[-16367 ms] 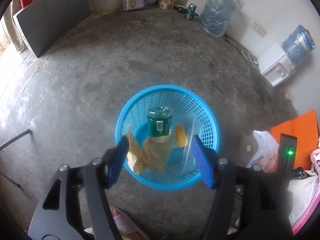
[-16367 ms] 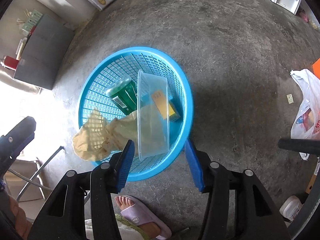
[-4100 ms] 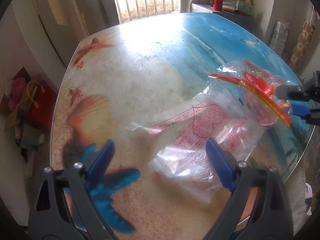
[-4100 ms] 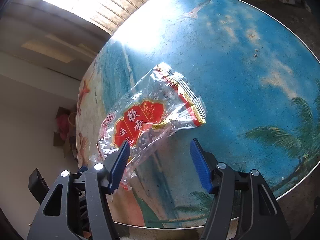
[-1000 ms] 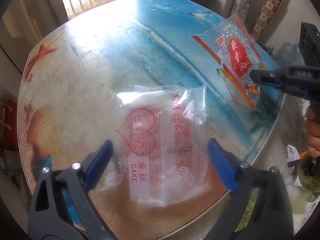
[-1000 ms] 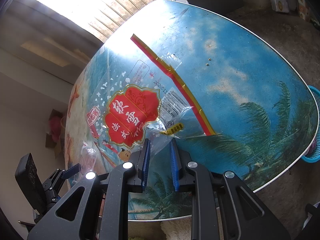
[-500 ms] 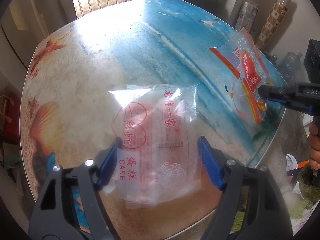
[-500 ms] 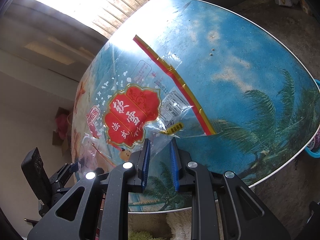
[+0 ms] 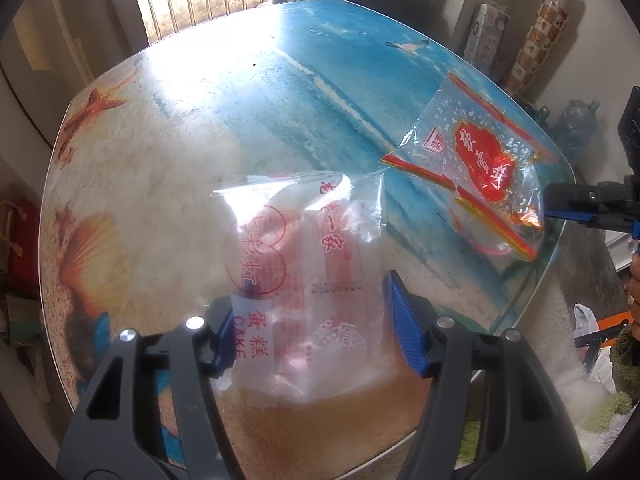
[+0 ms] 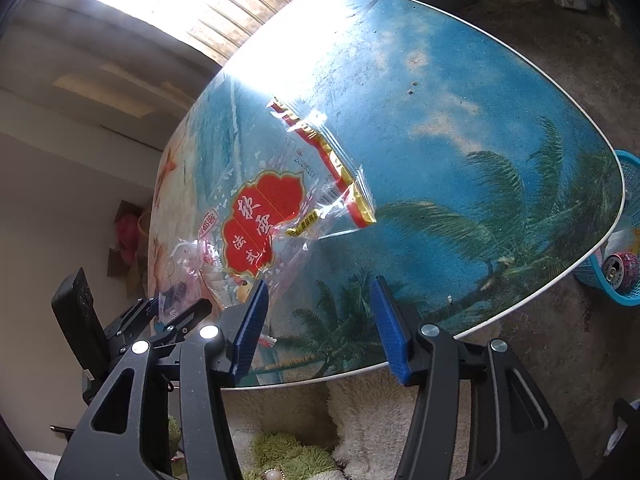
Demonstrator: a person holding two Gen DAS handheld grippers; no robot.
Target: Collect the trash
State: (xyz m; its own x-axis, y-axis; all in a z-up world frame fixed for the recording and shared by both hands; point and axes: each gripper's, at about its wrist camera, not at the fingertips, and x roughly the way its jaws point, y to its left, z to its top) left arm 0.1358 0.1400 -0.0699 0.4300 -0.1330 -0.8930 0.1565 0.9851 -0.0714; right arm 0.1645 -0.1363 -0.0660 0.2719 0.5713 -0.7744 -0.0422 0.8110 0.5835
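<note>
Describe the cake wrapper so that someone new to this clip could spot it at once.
Start at the round table printed with a beach scene. On its sandy near part lies a clear wrapper, between the open blue fingers of the left hand-held gripper. It bears a red outlined heart and the word CAKE, unlike the other bag, which has a solid red label and red-gold edge strips.

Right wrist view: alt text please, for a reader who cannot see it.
The right gripper, jaws just opened, hovers over a clear snack bag with a red label lying loose on a beach-print round table. A blue basket sits on the floor beyond the table's edge.
</note>
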